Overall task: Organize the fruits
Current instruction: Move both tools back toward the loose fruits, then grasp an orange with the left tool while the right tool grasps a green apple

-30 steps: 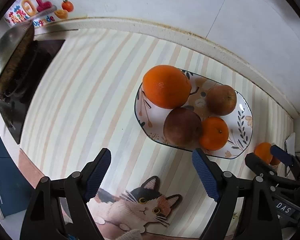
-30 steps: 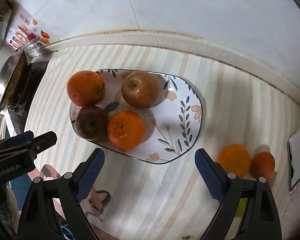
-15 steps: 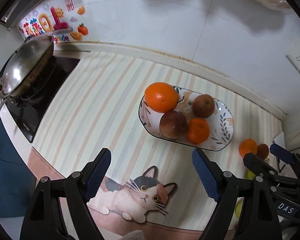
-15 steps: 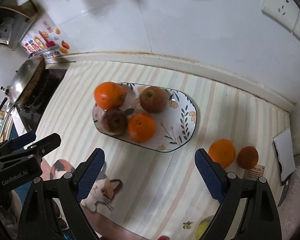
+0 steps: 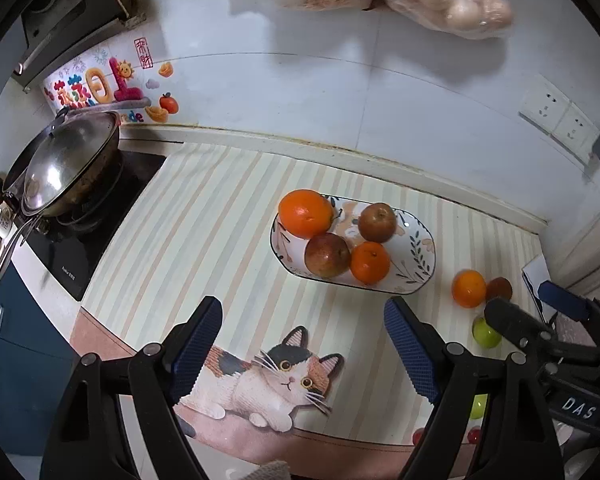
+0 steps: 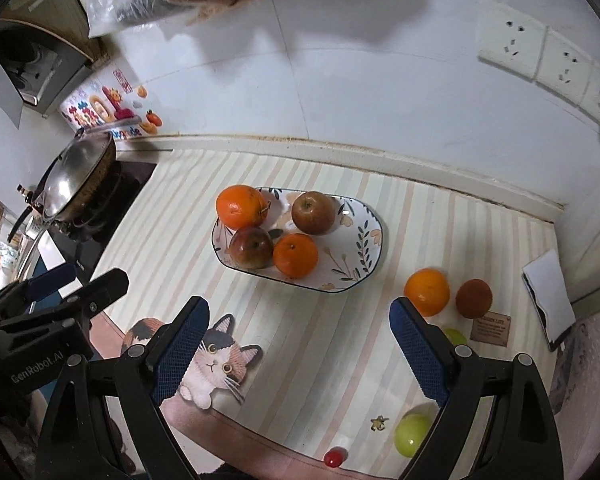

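Both sets of jaws stand wide apart with nothing between them: the left gripper [image 5: 302, 350] at the bottom of its frame and the right gripper [image 6: 298, 350] at the bottom of its own, each over the striped mat [image 6: 340, 340] with the cat print [image 5: 276, 384].

Just beyond the fingertips, mid-frame, sits the oval patterned plate [image 6: 360, 236]. It holds four fruits packed toward its left end: a large orange [image 6: 240, 206], an apple [image 6: 313, 213], a darker red apple [image 6: 251, 247] and a smaller orange [image 6: 295, 255] touching that apple.

Right of the plate, on the mat, lie a loose orange [image 6: 427, 292] and a dull brownish-orange fruit [image 6: 473, 298], perhaps another orange. Lower right lie two green fruits [image 6: 412, 435] and a small red one [image 6: 333, 458].

A lidded wok [image 5: 70, 162] sits on the stove at far left.
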### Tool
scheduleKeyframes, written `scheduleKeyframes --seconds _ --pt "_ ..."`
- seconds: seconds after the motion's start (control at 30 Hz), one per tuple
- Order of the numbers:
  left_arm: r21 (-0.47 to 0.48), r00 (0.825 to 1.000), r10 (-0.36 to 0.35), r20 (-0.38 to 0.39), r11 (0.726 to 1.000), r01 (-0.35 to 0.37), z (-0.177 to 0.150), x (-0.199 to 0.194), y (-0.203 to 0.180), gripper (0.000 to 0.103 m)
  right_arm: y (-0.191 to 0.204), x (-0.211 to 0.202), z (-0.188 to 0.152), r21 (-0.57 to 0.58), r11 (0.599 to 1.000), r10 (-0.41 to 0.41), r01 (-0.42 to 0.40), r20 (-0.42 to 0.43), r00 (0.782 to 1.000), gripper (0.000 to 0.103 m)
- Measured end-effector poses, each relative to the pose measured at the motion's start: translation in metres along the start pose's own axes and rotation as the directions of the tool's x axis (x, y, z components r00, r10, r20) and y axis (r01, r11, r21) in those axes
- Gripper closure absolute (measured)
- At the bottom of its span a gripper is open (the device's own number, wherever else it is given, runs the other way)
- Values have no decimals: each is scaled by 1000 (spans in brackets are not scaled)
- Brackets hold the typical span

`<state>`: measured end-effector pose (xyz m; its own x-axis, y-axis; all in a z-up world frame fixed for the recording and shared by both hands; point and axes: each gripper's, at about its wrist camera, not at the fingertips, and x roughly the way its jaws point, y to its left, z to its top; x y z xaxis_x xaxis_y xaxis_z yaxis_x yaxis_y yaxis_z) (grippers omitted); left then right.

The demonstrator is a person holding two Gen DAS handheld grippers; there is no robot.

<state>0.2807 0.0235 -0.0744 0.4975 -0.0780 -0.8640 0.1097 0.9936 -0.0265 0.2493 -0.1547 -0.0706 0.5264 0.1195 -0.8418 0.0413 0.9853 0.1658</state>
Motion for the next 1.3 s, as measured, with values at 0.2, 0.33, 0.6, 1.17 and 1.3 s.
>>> scheduleKeyframes --seconds 0.2,0.33,0.6,1.17,1.3 --pt "18 1000 -4 30 1000 3 -10 -13 -8 20 -5 -20 -9 36 999 7 -8 30 1000 9" --pt "17 999 -1 45 1000 1 -10 -17 -12 20 -13 -27 -11 69 997 35 -38 44 998 9" --pt "21 1000 13 20 1000 -13 -6 -6 -27 20 -56 -17 -13 178 982 56 -65 56 997 9" --pt "228 950 14 -313 972 61 3 143 -169 20 -217 161 -87 427 895 15 131 -322 947 19" --pt "237 914 -27 -405 962 134 7 175 -202 20 -219 173 -95 421 901 37 108 -322 946 39"
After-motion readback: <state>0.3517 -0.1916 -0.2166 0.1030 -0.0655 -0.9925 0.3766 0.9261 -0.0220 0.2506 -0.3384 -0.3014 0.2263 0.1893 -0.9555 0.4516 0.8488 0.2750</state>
